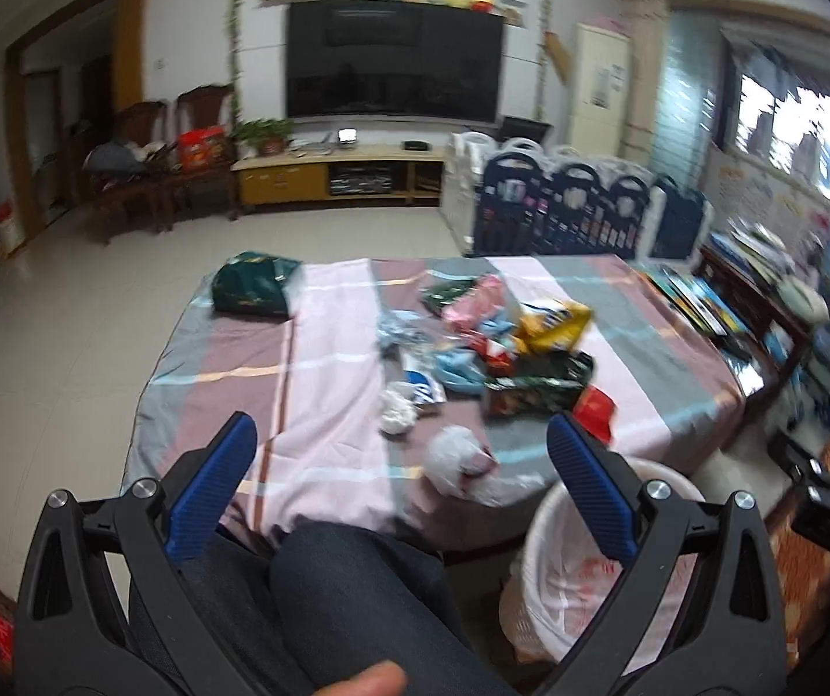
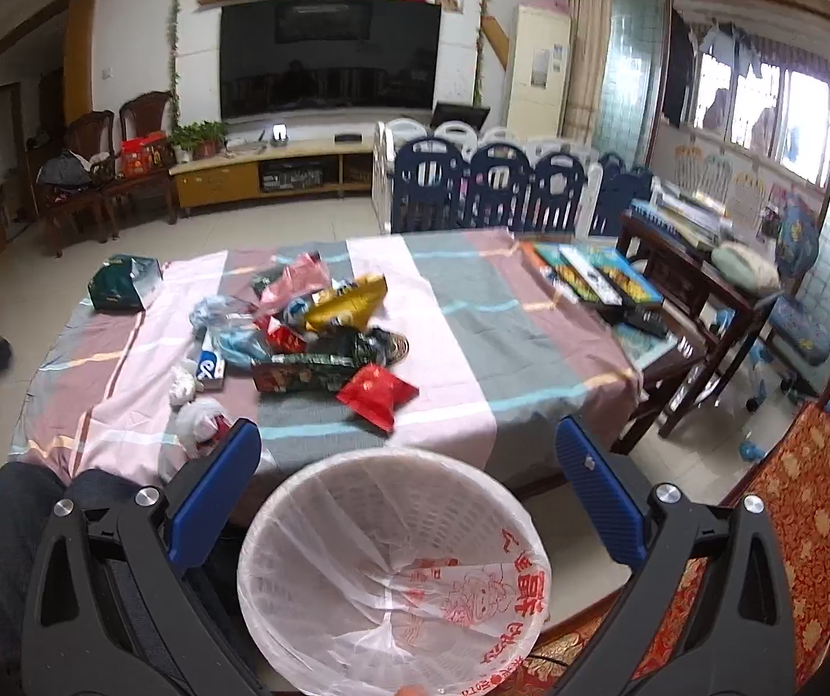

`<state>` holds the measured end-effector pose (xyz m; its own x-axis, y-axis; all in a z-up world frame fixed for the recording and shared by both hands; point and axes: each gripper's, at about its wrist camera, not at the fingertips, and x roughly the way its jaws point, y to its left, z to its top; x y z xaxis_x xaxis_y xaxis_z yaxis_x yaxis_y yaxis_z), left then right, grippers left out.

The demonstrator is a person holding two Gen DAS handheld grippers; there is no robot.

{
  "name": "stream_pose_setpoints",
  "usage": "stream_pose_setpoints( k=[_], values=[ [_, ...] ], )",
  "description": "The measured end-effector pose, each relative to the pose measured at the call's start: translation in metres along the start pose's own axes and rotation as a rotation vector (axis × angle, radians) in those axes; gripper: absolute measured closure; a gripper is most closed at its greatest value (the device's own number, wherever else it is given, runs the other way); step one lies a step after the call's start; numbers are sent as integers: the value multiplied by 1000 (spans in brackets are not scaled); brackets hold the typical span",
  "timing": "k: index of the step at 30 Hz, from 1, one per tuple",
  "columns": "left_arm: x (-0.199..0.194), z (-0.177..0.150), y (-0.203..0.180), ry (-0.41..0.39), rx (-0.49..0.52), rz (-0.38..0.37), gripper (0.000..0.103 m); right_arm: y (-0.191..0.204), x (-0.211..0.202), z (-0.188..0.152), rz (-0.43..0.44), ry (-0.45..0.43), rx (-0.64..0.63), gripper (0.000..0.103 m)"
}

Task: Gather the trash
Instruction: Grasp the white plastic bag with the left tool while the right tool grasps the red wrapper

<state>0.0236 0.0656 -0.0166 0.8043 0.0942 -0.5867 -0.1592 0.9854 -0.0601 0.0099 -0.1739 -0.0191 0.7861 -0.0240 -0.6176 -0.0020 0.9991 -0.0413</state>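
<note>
Below the counter's near edge, a white lined bin (image 2: 394, 574) is stood on the floor, presumably so trash can be dropped straight in. Wrappers (image 2: 322, 336) are heaped mid-counter; a crumpled white bag (image 1: 455, 458) lies at the near edge. Left gripper (image 1: 403, 487) and right gripper (image 2: 409, 493): jaws spread wide, nothing held.

left gripper (image 1: 402, 452) jaws wide apart, nothing between them, held above the person's knee (image 1: 351, 580). right gripper (image 2: 409, 458) also spread wide, empty, off to the right of that knee.
</note>
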Motion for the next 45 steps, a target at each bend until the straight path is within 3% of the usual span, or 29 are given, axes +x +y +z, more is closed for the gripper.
stream_pose_setpoints(
  k=[2,3,5,8,11,13,14,18,19,20,22,25,28,32,34,35,40,45],
  values=[
    [21,-1,20,54,-49,-8,4,-9,14,-4,31,38,35,6],
    [33,-3,27,85,-74,-27,5,-11,20,-5,34,50,47,13],
    [59,-10,34,155,-122,-63,14,-13,35,-8,17,80,58,20],
    [102,-24,24,272,-119,-124,28,-13,55,-11,24,121,71,20],
    [143,-36,-2,370,-76,-186,28,-14,78,-15,15,164,86,20],
    [172,-42,-23,427,-44,-213,20,-16,93,-15,12,193,102,20],
    [185,-44,-33,453,-29,-218,16,-18,100,-15,18,204,112,20],
    [236,-58,-57,533,9,-183,17,-28,144,-9,60,236,181,20],
    [243,-60,-58,538,12,-173,29,-30,155,-7,71,227,199,19],
    [249,-64,-58,542,15,-165,49,-29,163,-5,83,221,209,19],
    [256,-69,-55,538,19,-149,62,-23,192,0,116,224,205,19],
    [253,-74,-40,457,-9,-158,74,-5,240,7,138,270,169,19],
    [248,-74,-15,413,-120,-194,77,9,275,9,105,309,120,19],
    [250,-75,-10,416,-145,-195,77,18,309,7,115,364,124,19],
    [251,-74,-12,413,-139,-194,78,22,315,5,104,379,107,30],
    [248,-76,-13,407,-140,-193,79,23,316,4,107,382,98,52],
    [247,-77,-11,399,-151,-188,80,20,299,-2,146,371,108,57],
    [242,-77,-9,382,-157,-195,80,4,243,-7,200,328,160,57]
  ],
)
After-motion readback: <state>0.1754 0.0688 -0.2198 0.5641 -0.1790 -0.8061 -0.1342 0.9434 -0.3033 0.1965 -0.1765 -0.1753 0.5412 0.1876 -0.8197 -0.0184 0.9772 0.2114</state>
